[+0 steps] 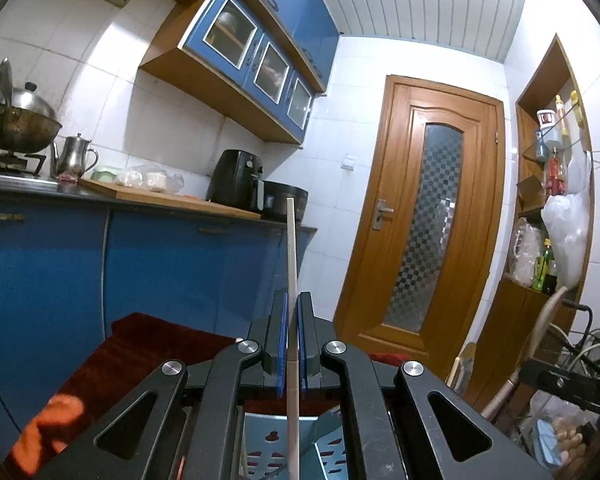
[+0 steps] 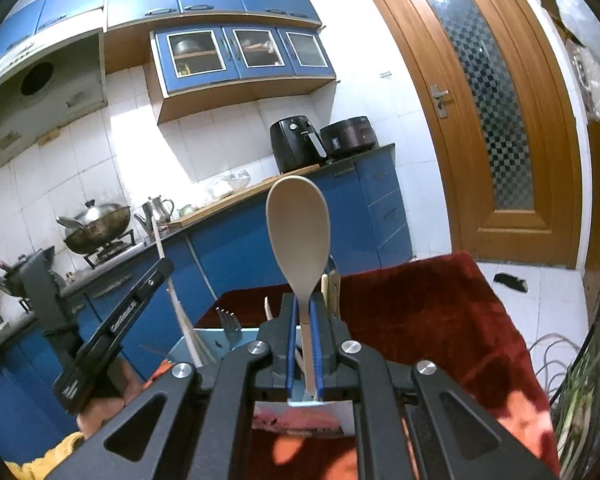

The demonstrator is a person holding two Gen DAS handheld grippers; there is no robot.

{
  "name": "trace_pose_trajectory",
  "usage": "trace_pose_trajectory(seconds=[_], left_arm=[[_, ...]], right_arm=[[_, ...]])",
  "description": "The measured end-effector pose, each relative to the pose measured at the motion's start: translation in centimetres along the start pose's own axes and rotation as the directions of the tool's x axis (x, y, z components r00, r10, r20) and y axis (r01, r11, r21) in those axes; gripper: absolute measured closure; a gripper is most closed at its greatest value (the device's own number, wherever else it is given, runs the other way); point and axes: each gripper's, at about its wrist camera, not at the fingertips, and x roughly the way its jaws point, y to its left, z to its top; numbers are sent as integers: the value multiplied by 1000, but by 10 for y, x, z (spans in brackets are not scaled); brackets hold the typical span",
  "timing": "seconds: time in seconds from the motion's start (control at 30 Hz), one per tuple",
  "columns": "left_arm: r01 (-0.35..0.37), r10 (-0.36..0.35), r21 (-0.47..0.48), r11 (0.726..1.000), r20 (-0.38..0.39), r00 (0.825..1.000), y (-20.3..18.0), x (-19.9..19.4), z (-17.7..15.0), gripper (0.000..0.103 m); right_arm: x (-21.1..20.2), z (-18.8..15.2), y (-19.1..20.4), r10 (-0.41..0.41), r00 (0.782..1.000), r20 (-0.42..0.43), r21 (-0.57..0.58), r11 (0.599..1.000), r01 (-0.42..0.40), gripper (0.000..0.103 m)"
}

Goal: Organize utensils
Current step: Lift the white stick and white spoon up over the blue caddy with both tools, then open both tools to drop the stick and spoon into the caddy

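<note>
Both grippers are closed on utensils: left gripper (image 1: pixel 292 344) pinches a chopstick (image 1: pixel 291 248), right gripper (image 2: pixel 305 344) a spoon (image 2: pixel 298 228), above the blue holder (image 2: pixel 188 346). Next probably lowering them inside.

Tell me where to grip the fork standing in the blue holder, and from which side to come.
Take the fork by its neck just under the tines, coming down from above. It stands upright, tines up, in the light blue holder, so its handle is buried and only the top shows. Chopsticks lean close beside it, leaving little room sideways. Both tongs are full now: right tongs hold the spoon.
</note>
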Motion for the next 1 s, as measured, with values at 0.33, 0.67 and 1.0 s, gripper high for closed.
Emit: trace_pose_trajectory(seconds=[0.33,0.67,1.0], left_arm=[[9,-10,-19,1000,-58,998,3,6,-4,95],[40,-40,-8,999,-73,997,-7,-11,9,74],[59,-56,28,998,-109,992,-14,-52,26,74]], right_arm=[[37,-10,6,-23,994,-106,-39,999,19,94],[20,-5,9,-7,997,-79,-29,1000,5,91],[-22,1,31,33,999,-39,-40,999,-34,90]])
